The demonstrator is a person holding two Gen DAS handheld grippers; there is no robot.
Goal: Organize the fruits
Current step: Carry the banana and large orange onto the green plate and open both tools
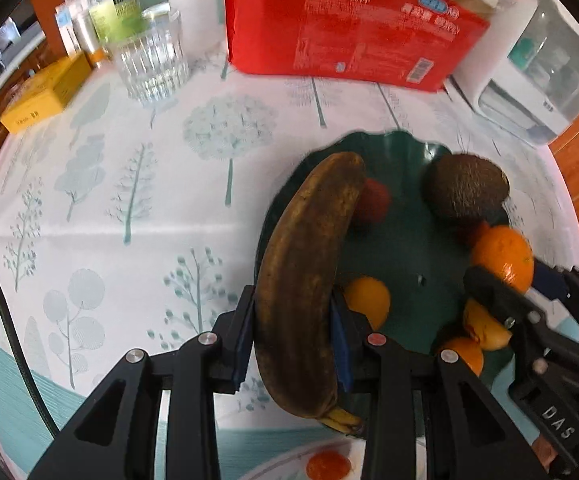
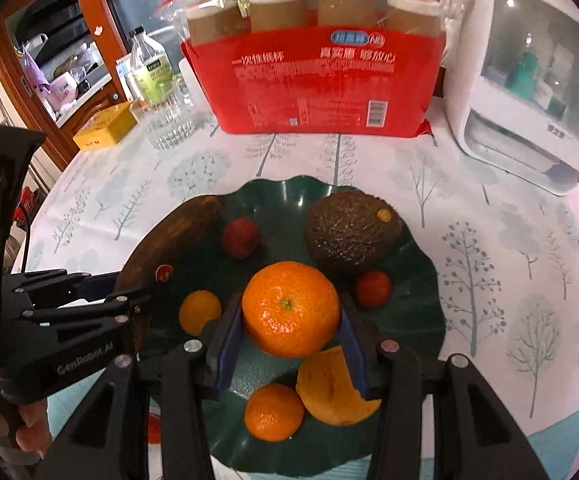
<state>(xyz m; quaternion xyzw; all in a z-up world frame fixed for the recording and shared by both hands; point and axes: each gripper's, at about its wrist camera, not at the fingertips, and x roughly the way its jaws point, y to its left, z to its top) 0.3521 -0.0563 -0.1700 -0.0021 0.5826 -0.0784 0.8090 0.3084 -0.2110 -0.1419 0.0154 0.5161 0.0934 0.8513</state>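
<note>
A dark green leaf-shaped plate (image 2: 417, 276) holds an avocado (image 2: 349, 232), a red lychee (image 2: 240, 237), a small red fruit (image 2: 373, 289), small oranges (image 2: 200, 312) and a yellow-orange piece (image 2: 331, 390). My left gripper (image 1: 293, 332) is shut on a brown overripe banana (image 1: 309, 264) over the plate's left rim (image 1: 393, 144). My right gripper (image 2: 289, 336) is shut on a large orange (image 2: 290, 307) above the plate's middle. The left gripper also shows in the right wrist view (image 2: 89, 300), and the right gripper in the left wrist view (image 1: 505, 292).
A red pack of paper cups (image 2: 321, 80) stands behind the plate. A drinking glass (image 1: 151, 64), bottles (image 1: 113, 0) and a yellow box (image 1: 45, 96) are at the back left. A white appliance (image 2: 529, 92) stands at the back right. A small red fruit (image 1: 327, 465) lies near me.
</note>
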